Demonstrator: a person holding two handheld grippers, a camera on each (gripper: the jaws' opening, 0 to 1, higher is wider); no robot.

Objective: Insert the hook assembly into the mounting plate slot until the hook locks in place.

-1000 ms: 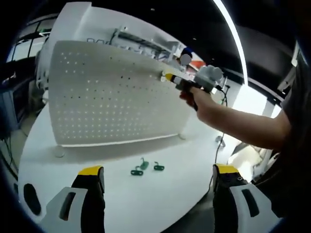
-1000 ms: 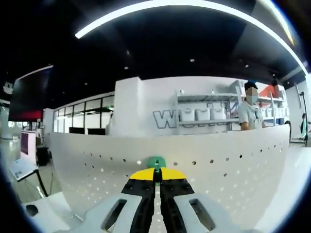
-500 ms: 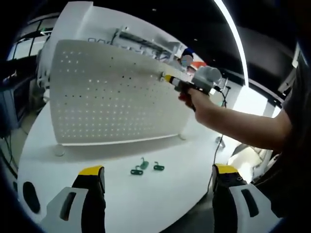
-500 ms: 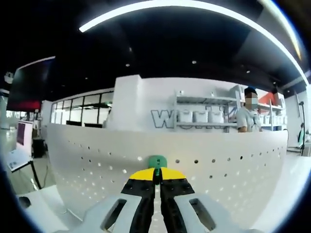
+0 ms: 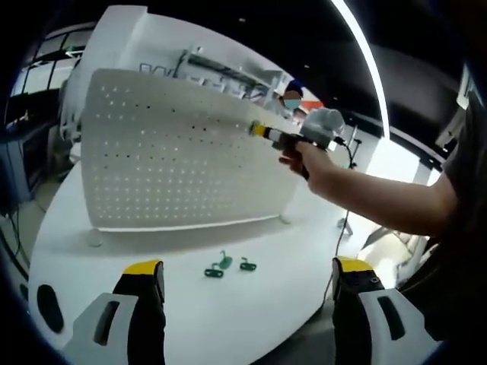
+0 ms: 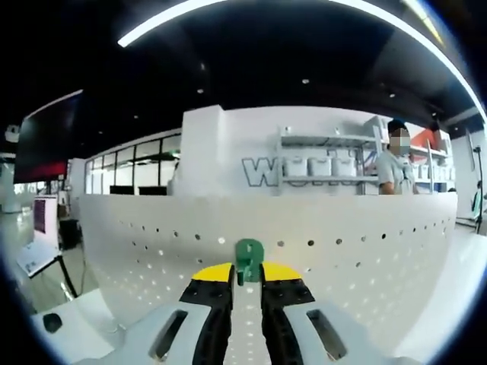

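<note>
The white pegboard mounting plate (image 5: 175, 152) stands upright on the round white table (image 5: 91, 304). A green hook (image 6: 248, 257) sits against the plate's upper rows (image 6: 342, 266), just above my right gripper's (image 6: 247, 274) tips. Its jaws stand a little apart, with a gap either side of the hook's stem. Seen from the left gripper view, a hand holds the right gripper (image 5: 262, 131) at the plate's upper right. My left gripper (image 5: 249, 268) hangs open low over the table's near side. Two or three spare green hooks (image 5: 216, 268) lie on the table below the plate.
The plate rests on small round feet (image 5: 93, 239). The person's forearm (image 5: 373, 201) reaches in from the right. Behind the plate are white shelves (image 6: 319, 179) and another person (image 6: 396, 163). A cable (image 5: 341, 220) hangs near the table's right edge.
My right gripper's jaws have parted; a second ago they were pinched tight on the green hook. More of the hook now shows above the tips. The left gripper has barely moved.
</note>
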